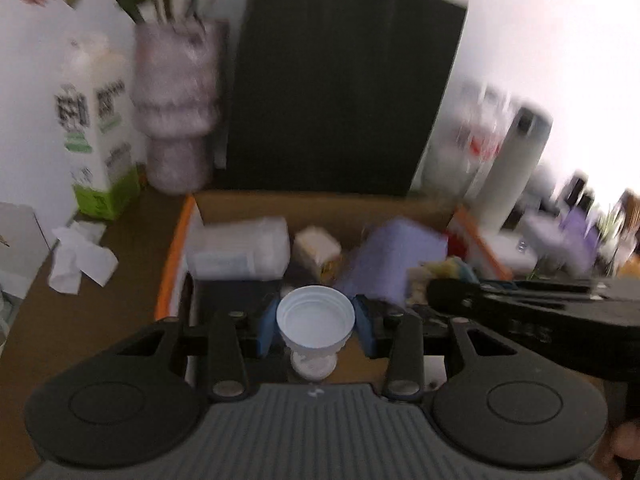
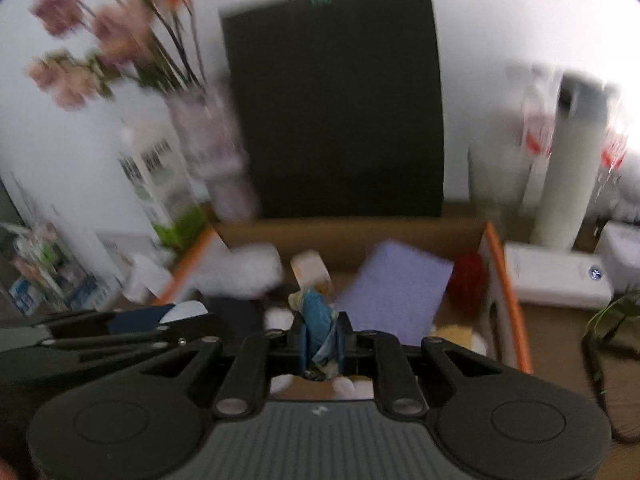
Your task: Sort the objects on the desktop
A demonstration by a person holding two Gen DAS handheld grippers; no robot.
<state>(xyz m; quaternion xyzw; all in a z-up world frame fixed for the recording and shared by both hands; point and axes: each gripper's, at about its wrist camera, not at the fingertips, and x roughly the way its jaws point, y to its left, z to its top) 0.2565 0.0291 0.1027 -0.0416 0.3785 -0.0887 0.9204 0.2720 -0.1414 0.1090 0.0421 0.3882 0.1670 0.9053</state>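
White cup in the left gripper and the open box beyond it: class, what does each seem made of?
White cup: probably thin matte plastic, with a ribbed, evenly moulded rim; blur leaves it open. Open box: corrugated cardboard, judging by its dull brown inner wall and folded flaps.

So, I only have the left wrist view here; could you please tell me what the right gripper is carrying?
Observer: The right gripper has its jaws shut on a blue crumpled wrapper, held above the cardboard box.
Operator: Thank you. Is there anything red in the box that I can't make out?
Observer: Yes, a red object sits against the box's right wall, beside the purple sheet; it is too blurred to identify.
Operator: And what is on the desk to the right of the box?
Observer: A flat white device lies just outside that wall.
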